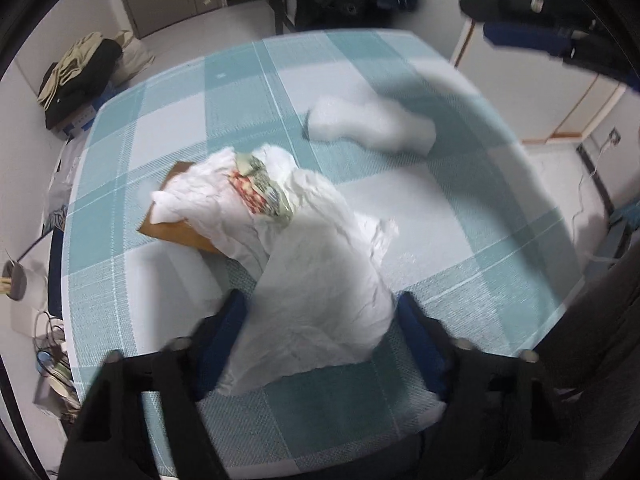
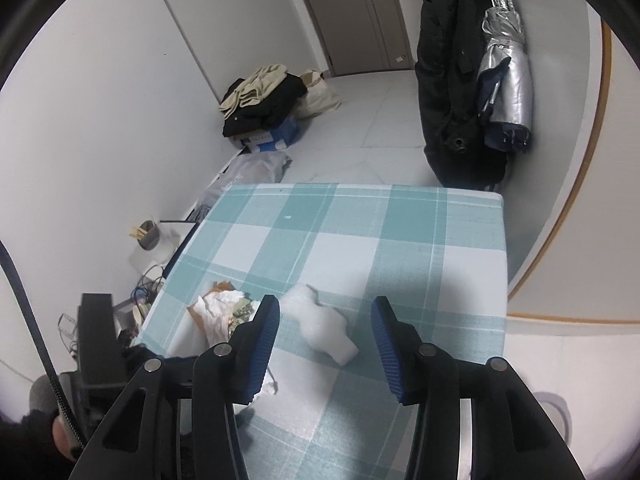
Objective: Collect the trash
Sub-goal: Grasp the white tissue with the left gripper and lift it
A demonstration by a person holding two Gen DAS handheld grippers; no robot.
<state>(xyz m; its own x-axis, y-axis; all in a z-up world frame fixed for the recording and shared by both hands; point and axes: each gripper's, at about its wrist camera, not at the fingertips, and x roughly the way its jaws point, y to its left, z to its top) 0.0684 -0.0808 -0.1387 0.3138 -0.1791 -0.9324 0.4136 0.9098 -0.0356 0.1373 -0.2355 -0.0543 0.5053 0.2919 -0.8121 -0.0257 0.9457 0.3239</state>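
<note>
White plastic bag, stuffed with wrappers, lies on the checked tabletop between my wide-spread left tongs; my right tongs hover wide above bubble wrap.

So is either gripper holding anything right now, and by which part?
The left gripper has the white plastic bag's near end between its fingers; a firm clamp cannot be told. The right gripper is open, empty.
</note>
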